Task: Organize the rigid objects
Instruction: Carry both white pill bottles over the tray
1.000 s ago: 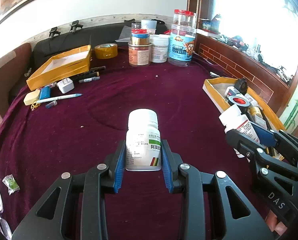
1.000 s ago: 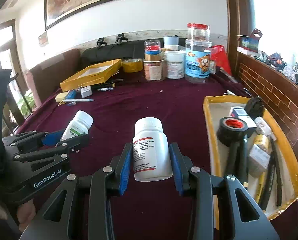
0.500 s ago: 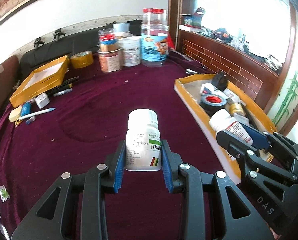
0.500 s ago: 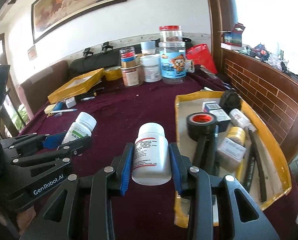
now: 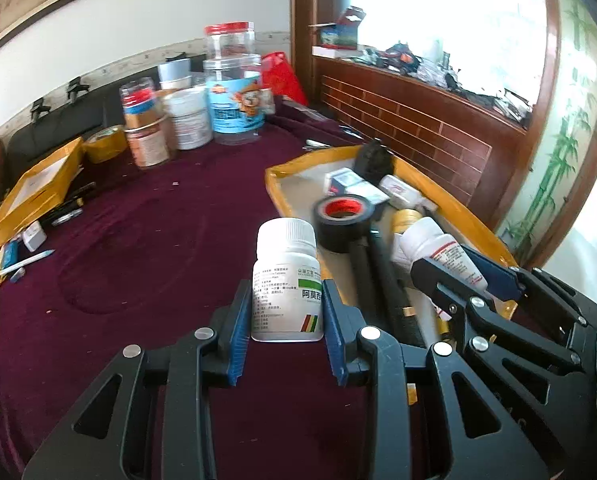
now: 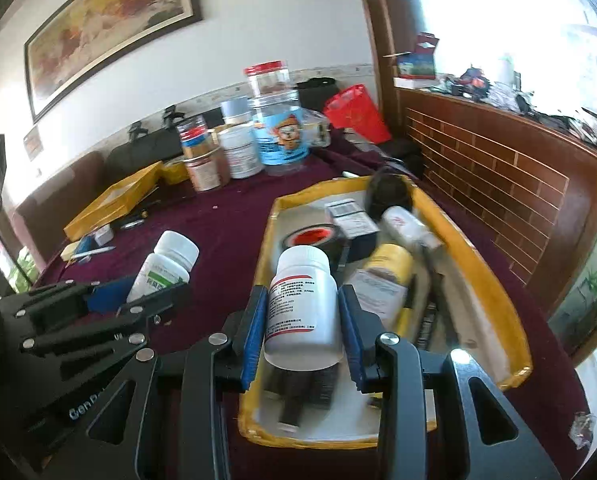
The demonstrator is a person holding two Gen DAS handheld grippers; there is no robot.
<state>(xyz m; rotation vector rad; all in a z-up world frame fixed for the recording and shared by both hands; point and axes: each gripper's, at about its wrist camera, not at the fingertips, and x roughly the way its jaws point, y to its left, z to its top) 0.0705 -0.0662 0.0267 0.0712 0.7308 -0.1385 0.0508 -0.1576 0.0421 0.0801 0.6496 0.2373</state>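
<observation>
My left gripper (image 5: 286, 320) is shut on a white pill bottle with a green-striped label (image 5: 286, 284), held upright over the maroon cloth beside the yellow tray (image 5: 450, 196). My right gripper (image 6: 303, 320) is shut on a white pill bottle with a red-lined label (image 6: 303, 304), hanging over the near end of the yellow tray (image 6: 494, 280). In the left wrist view the right gripper (image 5: 464, 276) and its bottle (image 5: 438, 246) show at the right, above the tray. The left gripper (image 6: 142, 292) with its bottle (image 6: 166, 266) sits left of the tray in the right wrist view.
The tray holds a black tape roll (image 5: 344, 220), a black stick, small boxes, a yellow-capped item (image 6: 390, 266) and a black cap (image 6: 390, 196). Jars and tubs (image 5: 234, 96) stand at the back. A second yellow tray (image 5: 34, 192) and pens lie far left. A brick-patterned ledge (image 6: 498, 176) runs along the right.
Both grippers have travelled right with their bottles. The right one went from over the cloth to over the tray. The left one now sits next to the tray's edge.
</observation>
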